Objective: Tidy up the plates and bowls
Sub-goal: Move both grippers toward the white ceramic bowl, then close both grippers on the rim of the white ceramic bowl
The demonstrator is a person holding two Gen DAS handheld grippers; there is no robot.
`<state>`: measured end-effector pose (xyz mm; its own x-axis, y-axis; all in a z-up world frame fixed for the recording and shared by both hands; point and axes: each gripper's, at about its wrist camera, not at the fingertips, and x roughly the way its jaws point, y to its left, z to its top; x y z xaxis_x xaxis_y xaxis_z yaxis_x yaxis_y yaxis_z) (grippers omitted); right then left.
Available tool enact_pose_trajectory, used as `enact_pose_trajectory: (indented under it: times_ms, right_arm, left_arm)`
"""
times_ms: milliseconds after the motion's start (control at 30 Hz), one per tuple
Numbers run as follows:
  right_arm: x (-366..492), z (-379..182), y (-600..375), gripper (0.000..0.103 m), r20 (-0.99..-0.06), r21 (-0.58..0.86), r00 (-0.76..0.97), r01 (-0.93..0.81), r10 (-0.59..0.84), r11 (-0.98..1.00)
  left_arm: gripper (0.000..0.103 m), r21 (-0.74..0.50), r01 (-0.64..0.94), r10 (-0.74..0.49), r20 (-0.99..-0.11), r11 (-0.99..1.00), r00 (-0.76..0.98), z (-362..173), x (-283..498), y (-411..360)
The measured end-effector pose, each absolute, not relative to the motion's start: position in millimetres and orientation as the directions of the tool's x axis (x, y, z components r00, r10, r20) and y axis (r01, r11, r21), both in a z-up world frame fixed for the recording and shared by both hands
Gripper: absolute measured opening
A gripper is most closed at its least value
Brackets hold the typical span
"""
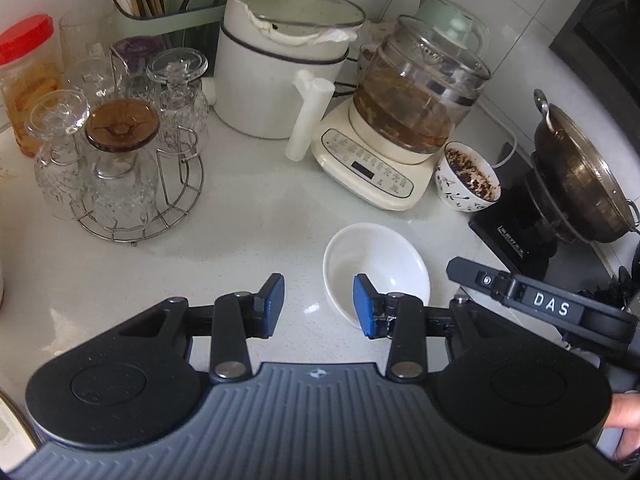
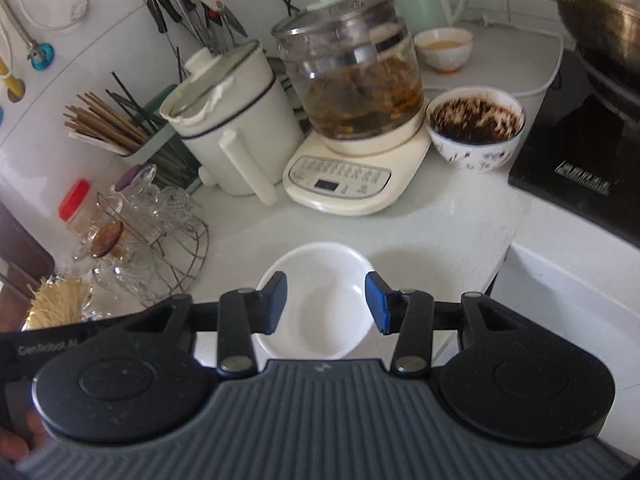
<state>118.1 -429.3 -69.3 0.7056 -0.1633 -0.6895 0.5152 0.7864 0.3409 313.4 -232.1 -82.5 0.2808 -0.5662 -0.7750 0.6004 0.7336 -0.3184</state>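
White bowl (image 2: pixel 316 304): plain, glossy, upright, empty, on counter (image 2: pixel 440 220). Right gripper (image 2: pixel 326 304) jaws part-open, above bowl, nothing held. Left gripper (image 1: pixel 319 306) likewise; bowl at its 2 o'clock.

Both views bright, soft daylight, source not visible. Countertop (image 1: pixel 248 216) washed pale, faint sheen. Soft shadow right of the white bowl (image 2: pixel 316 300). Glare on the glass kettle (image 1: pixel 420 92). Right wrist view slightly motion-blurred, notably the patterned bowl (image 2: pixel 474 128). Strong fisheye bending at edges, dark corners.
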Motion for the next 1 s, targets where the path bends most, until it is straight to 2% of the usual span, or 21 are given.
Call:
enact_pose_trajectory:
  times_ms: [800,1000]
  right_arm:
    - [142.0,-120.5,-473.3,0.046,-0.79,0.393,0.611,0.565,-0.047,0.726]
    - [145.6,-129.5,-483.1,0.04,-0.8,0.407,0.599,0.561,-0.014,0.721]
  left_arm:
    - [0.043,-0.371,0.557,-0.529,-0.835,0.743,0.15,-140.9,337.2,-284.9]
    - [0.042,-0.369,0.542,-0.51,-0.85,0.755,0.132,-153.6,341.1,-297.8]
